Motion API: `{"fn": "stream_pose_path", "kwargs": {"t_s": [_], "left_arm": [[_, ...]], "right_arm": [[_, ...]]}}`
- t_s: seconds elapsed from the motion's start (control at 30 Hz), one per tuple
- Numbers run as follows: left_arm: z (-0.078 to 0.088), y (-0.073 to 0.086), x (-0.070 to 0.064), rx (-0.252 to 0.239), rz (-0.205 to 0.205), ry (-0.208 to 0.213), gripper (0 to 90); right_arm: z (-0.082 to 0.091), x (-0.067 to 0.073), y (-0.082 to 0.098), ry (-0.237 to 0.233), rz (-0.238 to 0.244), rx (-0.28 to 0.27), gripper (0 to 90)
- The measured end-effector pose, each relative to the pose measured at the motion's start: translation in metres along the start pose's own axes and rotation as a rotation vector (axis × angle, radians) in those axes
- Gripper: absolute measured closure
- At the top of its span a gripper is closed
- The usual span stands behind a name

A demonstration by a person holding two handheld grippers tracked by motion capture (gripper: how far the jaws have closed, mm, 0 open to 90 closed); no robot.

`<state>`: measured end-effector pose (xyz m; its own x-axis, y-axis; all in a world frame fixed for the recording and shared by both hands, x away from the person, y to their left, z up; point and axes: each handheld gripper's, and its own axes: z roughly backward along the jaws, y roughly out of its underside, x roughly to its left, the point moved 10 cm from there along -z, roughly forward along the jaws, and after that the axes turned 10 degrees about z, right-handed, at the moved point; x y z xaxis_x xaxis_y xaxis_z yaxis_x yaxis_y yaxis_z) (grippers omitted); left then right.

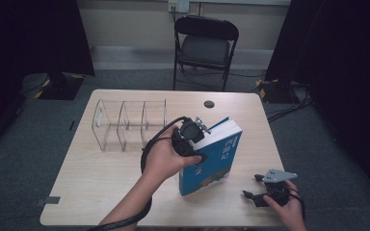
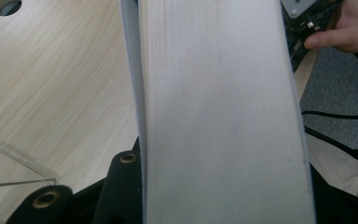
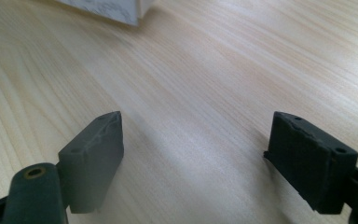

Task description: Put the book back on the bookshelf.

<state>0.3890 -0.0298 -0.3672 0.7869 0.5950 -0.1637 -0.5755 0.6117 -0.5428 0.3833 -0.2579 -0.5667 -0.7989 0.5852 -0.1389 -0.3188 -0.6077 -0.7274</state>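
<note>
Right up close in the left gripper view is the white page edge of the book (image 2: 223, 116), and the left tongs (image 1: 200, 137) are squeezed tight on it, one jaw on each cover. The book is thick, with a blue cover, white writing on its back edge and a bright picture low down. It is tipped up on the desk (image 1: 101, 183), leaning away from the left tongs toward the right tongs (image 1: 254, 190), with its low end on the wood. I think the job is to stand it in the clear rack (image 1: 125, 122), which sits just on the far side of the left tongs. To do this well, keep the squeeze firm, because a fat book is heavy and can slip or flop open. Lift it slowly and keep it straight. The right tongs are wide apart with nothing in them, resting low over the desk, well off from the book.
</note>
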Motion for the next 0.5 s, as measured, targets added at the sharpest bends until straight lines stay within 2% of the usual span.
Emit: {"fn": "stream_pose_path", "kwargs": {"t_s": [0.3, 0.5], "left_arm": [[0.014, 0.012, 0.015, 0.019, 0.026, -0.043, 62.0], [0.022, 0.020, 0.024, 0.022, 0.056, -0.046, 62.0]], "right_arm": [[0.000, 0.000, 0.000, 0.000, 0.000, 0.000, 17.8], [0.000, 0.000, 0.000, -0.001, -0.002, 0.001, 17.8]]}}
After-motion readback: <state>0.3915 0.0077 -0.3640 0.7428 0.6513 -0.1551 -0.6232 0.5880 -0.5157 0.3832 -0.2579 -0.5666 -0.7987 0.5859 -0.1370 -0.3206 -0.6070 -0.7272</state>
